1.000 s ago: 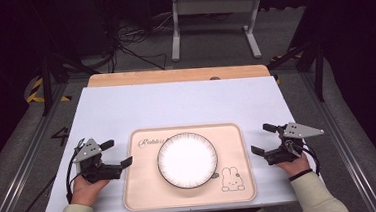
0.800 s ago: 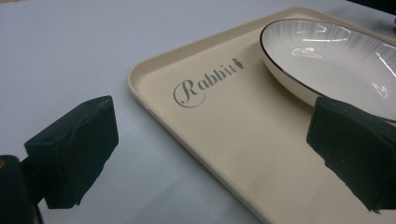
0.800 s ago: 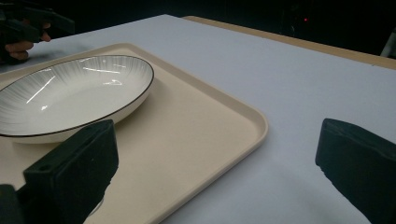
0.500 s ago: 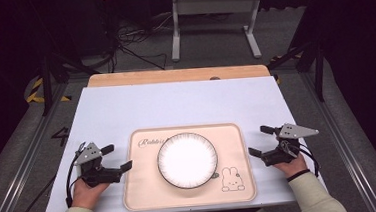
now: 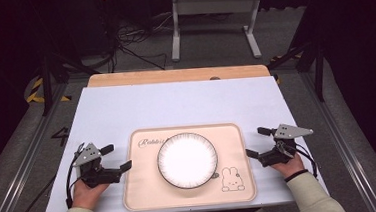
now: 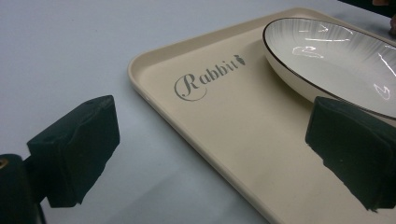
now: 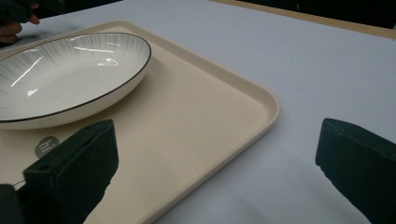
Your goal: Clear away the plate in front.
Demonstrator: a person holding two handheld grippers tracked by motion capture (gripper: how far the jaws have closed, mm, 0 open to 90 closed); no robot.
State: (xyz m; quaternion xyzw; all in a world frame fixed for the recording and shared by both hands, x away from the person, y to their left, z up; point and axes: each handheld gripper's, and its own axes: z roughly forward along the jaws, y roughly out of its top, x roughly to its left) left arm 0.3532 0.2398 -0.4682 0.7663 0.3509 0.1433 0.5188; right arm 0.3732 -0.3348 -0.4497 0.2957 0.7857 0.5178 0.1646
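A beige tray point(image 5: 144, 189) printed with "Rabbit" lies at the near middle of the table. On it sits a white plate point(image 5: 187, 159) with a thin dark rim. My left gripper point(image 5: 118, 157) rests at the tray's left edge, open, with one jaw over the table and the other over the tray. In the left gripper view, the tray point(image 6: 233, 126) and plate point(image 6: 336, 60) lie ahead of the empty left gripper point(image 6: 215, 149). My right gripper point(image 5: 254, 142) is open at the tray's right edge. The right gripper point(image 7: 215, 172) straddles the tray's point(image 7: 187, 130) corner, with the plate point(image 7: 60, 74) to the left.
The pale table top point(image 5: 176, 107) stretches bare beyond the tray, ending in a wooden strip point(image 5: 179, 75). A metal stand point(image 5: 215, 19) and cables point(image 5: 121, 45) sit on the floor behind. A rabbit drawing point(image 5: 230, 179) marks the tray's near right corner.
Both grippers have drifted slightly toward the near edge of the table. Their jaws stay open. The tray and plate have not moved.
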